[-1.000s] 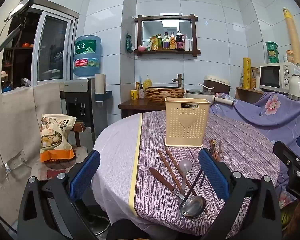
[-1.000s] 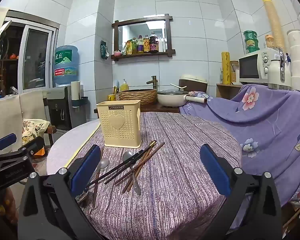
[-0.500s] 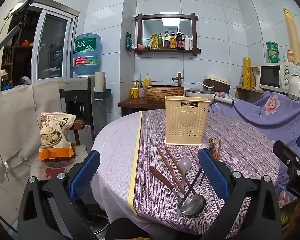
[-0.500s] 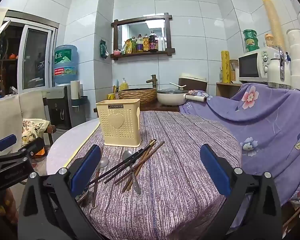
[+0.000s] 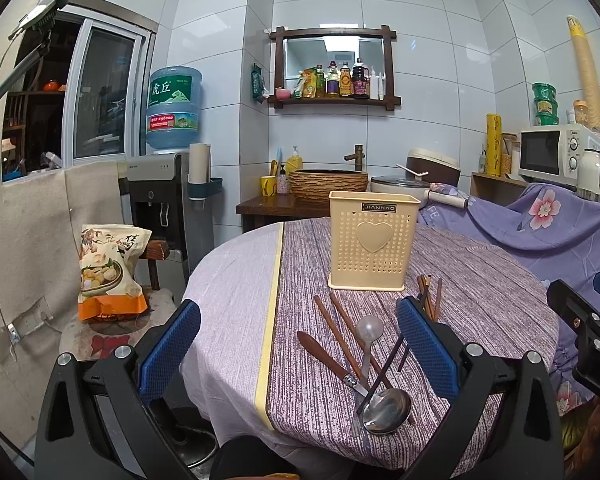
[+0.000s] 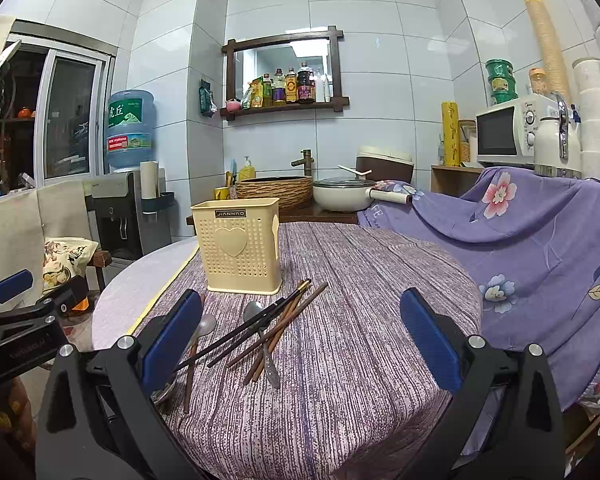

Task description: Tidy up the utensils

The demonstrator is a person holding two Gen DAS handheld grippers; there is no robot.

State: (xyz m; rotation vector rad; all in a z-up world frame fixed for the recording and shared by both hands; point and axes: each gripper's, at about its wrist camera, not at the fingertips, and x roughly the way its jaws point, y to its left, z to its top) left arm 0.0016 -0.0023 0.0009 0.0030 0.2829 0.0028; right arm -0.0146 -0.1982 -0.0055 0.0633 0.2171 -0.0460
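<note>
Both claws hover low at the near edge of the desk [image 6: 380, 280], left claw [image 5: 298, 350] and right claw [image 6: 300, 338] each spread wide and holding nothing. Just past them the ladle [image 5: 386, 406], spoons and chopsticks [image 6: 278, 322] lie flat in a loose crisscross pile, mostly pointing away toward the cream holder [image 6: 240, 246], which stands upright just behind them.

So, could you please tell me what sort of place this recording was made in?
Most likely a small home kitchen and dining corner: a white microwave on a side counter, bottled sauces on a dark wooden wall shelf, and a woven basin with a brass tap behind the cloth-covered round table.
</note>
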